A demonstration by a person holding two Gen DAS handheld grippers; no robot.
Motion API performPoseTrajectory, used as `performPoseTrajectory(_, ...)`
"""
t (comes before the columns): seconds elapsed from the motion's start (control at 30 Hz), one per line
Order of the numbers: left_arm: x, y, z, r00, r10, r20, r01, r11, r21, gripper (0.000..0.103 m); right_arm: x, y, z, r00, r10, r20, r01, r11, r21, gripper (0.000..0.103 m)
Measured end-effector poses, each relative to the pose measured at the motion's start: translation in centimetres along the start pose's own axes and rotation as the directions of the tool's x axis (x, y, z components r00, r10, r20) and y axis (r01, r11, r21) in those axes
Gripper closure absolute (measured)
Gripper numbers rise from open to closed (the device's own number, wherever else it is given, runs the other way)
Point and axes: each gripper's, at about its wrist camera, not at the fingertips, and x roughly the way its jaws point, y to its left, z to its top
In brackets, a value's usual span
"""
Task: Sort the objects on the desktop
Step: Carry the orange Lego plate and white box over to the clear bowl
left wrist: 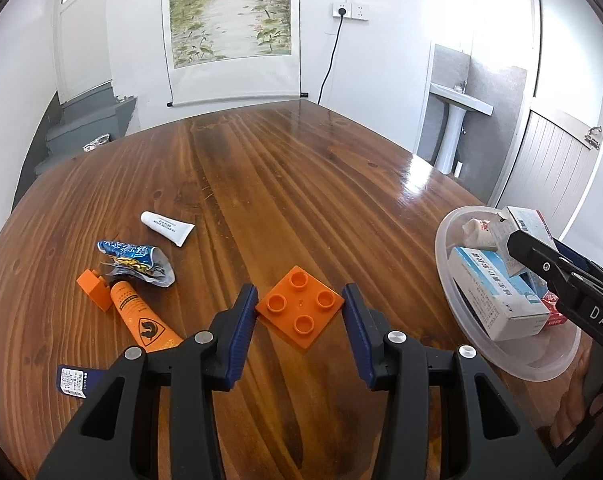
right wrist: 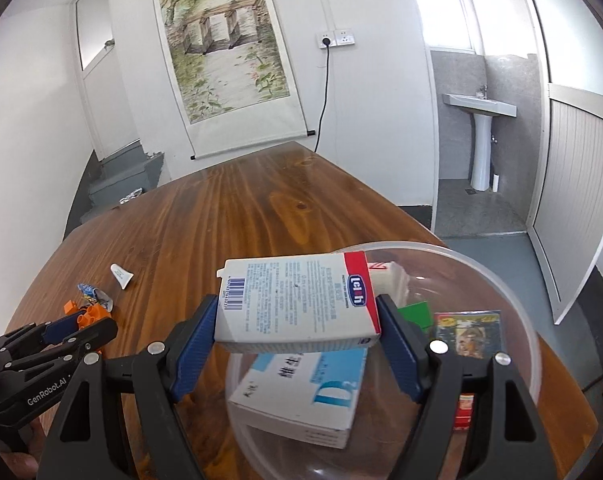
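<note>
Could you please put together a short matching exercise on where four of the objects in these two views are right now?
Things:
1. orange plate
2. red-and-white box
3. blue-and-white box
4. white tube

Places:
A. lying inside the clear bowl
B. between the left hand-held gripper fingers
C. on the wooden table, far left
D. clamped in the right hand-held gripper over the bowl

Pairs: 1-B, 2-D, 3-A, 4-C

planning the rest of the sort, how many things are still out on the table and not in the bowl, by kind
Tubes: 2, white tube and orange tube
Orange toy bricks: 2, flat brick between the left gripper pads, small brick
Foil wrappers: 1, wrapper
Dark packets: 1, packet
Total: 6
</note>
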Motion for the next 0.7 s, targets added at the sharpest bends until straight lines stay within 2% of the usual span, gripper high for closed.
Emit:
performPoseTrajectory(0.33, 0.2, -4.2, 1.2, 0.999, -0.052, 0.007, 0.051, 0.997, 0.064, 0.056, -0.7, -4.1, 0.4, 0.997, -0.070, 0.013, 0.069, 0.996, 0.060, 0.023)
performPoseTrajectory(0.7, 0.3, -8.4, 2.2, 0.993, -0.115, 0.012, 0.113, 0.985, 0.129, 0.056, -0.9, -6.7, -0.1, 0.996, -0.092, 0.000, 0.092, 0.992, 0.087, 0.023)
